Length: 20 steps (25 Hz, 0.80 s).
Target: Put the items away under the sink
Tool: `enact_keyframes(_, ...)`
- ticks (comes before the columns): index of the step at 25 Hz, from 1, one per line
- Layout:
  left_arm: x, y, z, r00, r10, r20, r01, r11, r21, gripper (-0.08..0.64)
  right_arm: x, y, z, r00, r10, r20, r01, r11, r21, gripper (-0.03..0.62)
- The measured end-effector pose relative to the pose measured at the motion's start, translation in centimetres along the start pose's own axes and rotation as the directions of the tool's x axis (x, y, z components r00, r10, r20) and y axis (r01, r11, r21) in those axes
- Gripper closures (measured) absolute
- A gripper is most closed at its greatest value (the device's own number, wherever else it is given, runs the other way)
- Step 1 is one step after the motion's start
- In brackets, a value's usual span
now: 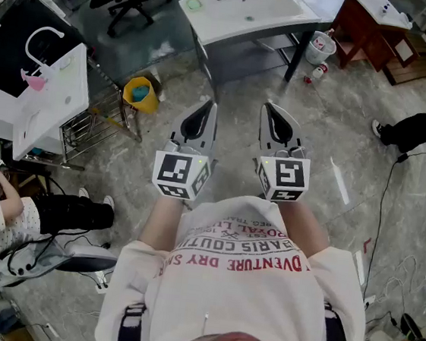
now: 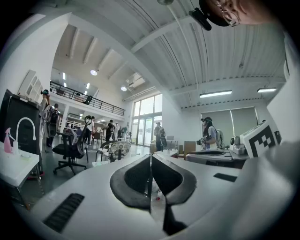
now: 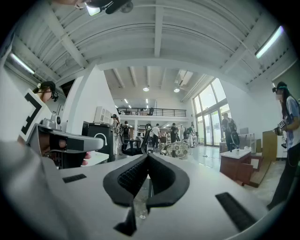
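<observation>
Left tool (image 1: 201, 117): jaws are pressing together, gripping nothing.
Right tool (image 1: 274, 121): jaws are meeting, carrying nothing.
Sink (image 1: 250, 13): is standing well ahead of both tools.
Items (image 1: 319, 48): are sitting on the floor (image 1: 332, 134) by its right leg, nearer the right tool.

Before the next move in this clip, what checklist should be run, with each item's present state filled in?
1. Left claw empty: ok, jaws together on nothing.
2. Right claw empty: ok, jaws together on nothing.
3. Sink in view ahead: ok.
4. Items to store located: cannot tell; a white bucket stands by the sink's leg.
5. Claws near enough to pick: not ok, both hang over the floor, short of the sink.
6. Space under sink free: cannot tell.
</observation>
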State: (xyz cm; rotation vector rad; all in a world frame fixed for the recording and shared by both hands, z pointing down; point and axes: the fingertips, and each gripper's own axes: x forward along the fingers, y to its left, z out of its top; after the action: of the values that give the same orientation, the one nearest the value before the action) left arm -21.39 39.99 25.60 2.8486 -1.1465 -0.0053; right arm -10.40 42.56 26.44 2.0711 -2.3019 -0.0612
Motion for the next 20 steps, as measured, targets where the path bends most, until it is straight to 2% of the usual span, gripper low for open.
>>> enact_keyframes(9, 0.4, 0.4, -0.7, 1.0, -0.014, -0.014, 0.014, 1.0, -0.008, 0.532, 0.5, 0.3, -1.0, 1.0, 0.0, -0.026, 0.0, 1.0, 0.005, 0.568)
enact_keyframes(14, 0.3, 0.9, -1.5, 0.999, -0.011, -0.031, 0.01, 1.0, -0.022, 0.532, 0.9, 0.8, -1.8, 0.999, 0.01, -0.032, -0.009, 0.999, 0.044, 0.568)
enact_keyframes(20, 0.3, 2.5, -3.6, 0.999, 0.007, -0.051, -0.009, 0.999, -0.049, 0.533, 2.0, 2.0, -4.1, 0.996, 0.02, -0.082, -0.013, 0.997, 0.075, 0.568)
